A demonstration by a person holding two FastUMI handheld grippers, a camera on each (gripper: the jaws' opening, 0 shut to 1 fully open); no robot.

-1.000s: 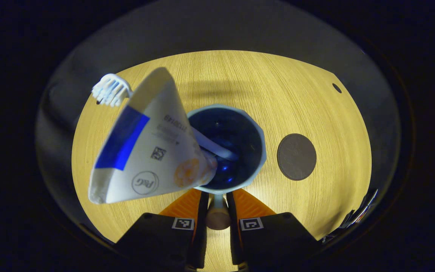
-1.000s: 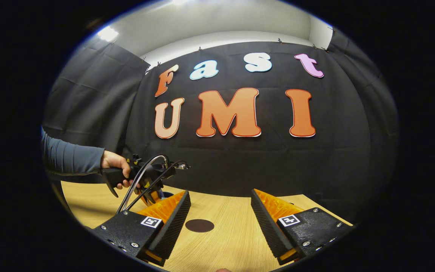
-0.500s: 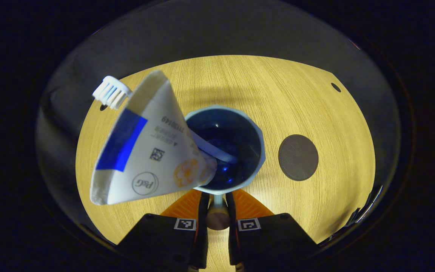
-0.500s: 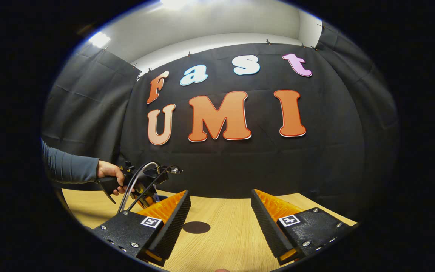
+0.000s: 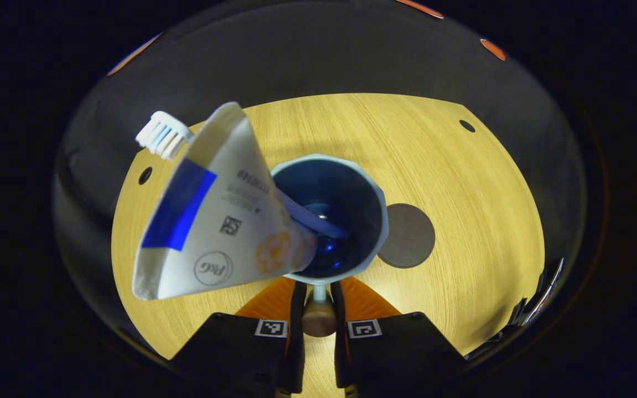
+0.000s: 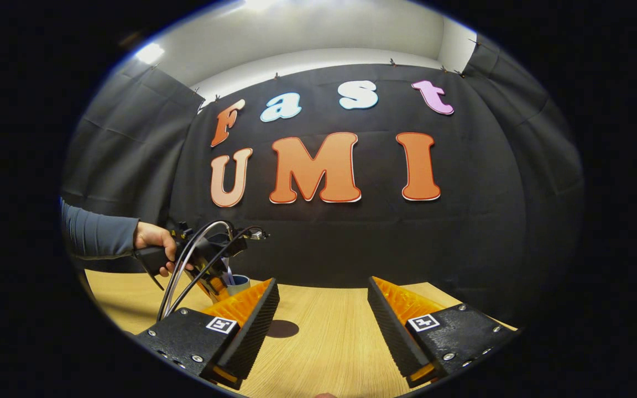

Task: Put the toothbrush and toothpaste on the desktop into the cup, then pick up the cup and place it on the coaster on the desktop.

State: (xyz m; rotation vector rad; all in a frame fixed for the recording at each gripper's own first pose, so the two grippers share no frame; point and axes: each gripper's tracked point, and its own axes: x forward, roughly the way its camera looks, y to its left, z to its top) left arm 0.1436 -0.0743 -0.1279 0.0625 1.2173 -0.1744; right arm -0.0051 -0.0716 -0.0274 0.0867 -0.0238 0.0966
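Observation:
In the left gripper view I look straight down into a pale blue cup (image 5: 376,188) with a dark blue inside. A white toothpaste tube (image 5: 213,221) with a blue patch leans out over its left rim. The white toothbrush (image 5: 162,134) sticks out behind the tube. My left gripper (image 5: 317,292) is shut on the cup's handle (image 5: 318,318) at the near rim. A dark round coaster (image 5: 411,236) lies on the table, its left edge hidden by the cup's rim. In the right gripper view my right gripper (image 6: 321,326) stands open above the table, with the cup (image 6: 238,283) and coaster (image 6: 282,329) ahead on the left.
The wooden table (image 5: 462,182) has small dark holes (image 5: 145,176) near its far corners. A sleeved hand (image 6: 155,243) holds the left gripper, with cables looping off it. Black cloth closes off the back of the booth. Something metallic (image 5: 539,296) shows at the table's right edge.
The left gripper has carried the cup to the right, toward the coaster; the cup's rim now overlaps the coaster's edge. The right gripper stays open, barely moved.

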